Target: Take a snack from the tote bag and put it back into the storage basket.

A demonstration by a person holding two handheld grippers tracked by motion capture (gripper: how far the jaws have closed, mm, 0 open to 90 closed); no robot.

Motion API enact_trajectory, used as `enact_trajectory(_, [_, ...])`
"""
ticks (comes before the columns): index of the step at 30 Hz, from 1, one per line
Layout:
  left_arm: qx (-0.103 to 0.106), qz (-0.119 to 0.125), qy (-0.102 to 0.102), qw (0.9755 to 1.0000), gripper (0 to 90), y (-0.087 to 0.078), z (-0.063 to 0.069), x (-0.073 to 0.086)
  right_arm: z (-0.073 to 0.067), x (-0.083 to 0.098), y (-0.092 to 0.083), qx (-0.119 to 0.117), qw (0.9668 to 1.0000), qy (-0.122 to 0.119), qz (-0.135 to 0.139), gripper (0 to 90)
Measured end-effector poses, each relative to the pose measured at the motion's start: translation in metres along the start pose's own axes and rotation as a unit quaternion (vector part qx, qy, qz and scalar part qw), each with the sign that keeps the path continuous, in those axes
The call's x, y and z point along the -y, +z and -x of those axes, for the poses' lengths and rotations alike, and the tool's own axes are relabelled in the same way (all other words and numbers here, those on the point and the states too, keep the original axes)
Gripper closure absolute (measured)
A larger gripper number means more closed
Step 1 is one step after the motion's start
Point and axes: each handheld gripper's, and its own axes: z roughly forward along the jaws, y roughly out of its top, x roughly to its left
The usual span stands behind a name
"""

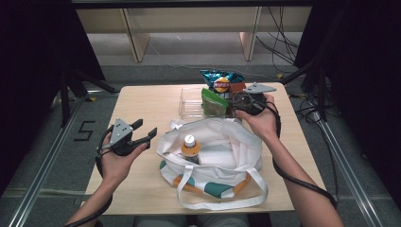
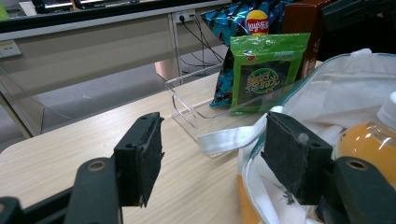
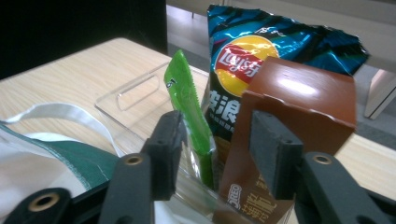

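Observation:
A clear plastic bin (image 1: 189, 101) at the back of the table holds a green snack packet (image 1: 213, 101), a blue chips bag (image 1: 220, 78) and a brown box (image 1: 238, 86). My right gripper (image 1: 232, 101) reaches into the bin from the right. In the right gripper view its jaws (image 3: 215, 135) stand open on either side of the upright green packet (image 3: 187, 107), with the right pad well off it and in front of the brown box (image 3: 299, 102). My left gripper (image 1: 145, 128) hovers open and empty left of the white tote bag (image 1: 222, 151), which holds an orange drink bottle (image 1: 189, 147).
The wooden table (image 1: 146, 101) has bare surface at its left and back left. The tote's white handles (image 1: 222, 201) trail toward the front edge. Beyond the table are pale shelving legs and floor cables; dark curtains and metal rails flank both sides.

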Motion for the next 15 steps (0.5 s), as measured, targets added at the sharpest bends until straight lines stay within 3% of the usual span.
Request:
enact_trajectory(5, [0.001, 0.0, 0.0, 1.0, 36.4, 0.0, 0.001, 0.0, 0.008, 0.004, -0.006, -0.008, 0.9999, 0.01, 0.004, 51.7])
enact_trajectory(6, [0.001, 0.001, -0.001, 1.0, 36.5, 0.0, 0.002, 0.0, 0.008, 0.006, -0.008, -0.008, 0.9997, 0.023, 0.005, 51.7])
enact_trajectory(11, [0.0, -0.001, 0.001, 1.0, 36.5, -0.002, 0.002, 0.002, 0.013, 0.011, -0.018, -0.001, 0.9993, 0.038, 0.001, 51.8])
enact_trajectory(12, [0.0, -0.001, 0.0, 1.0, 36.5, -0.002, 0.002, 0.002, 0.014, 0.013, -0.02, 0.005, 0.9994, 0.032, 0.008, 51.9])
enact_trajectory(15, [0.0, -0.002, 0.0, 1.0, 36.5, -0.002, 0.002, 0.002, 0.018, 0.017, -0.028, 0.015, 0.9988, 0.045, 0.013, 52.1])
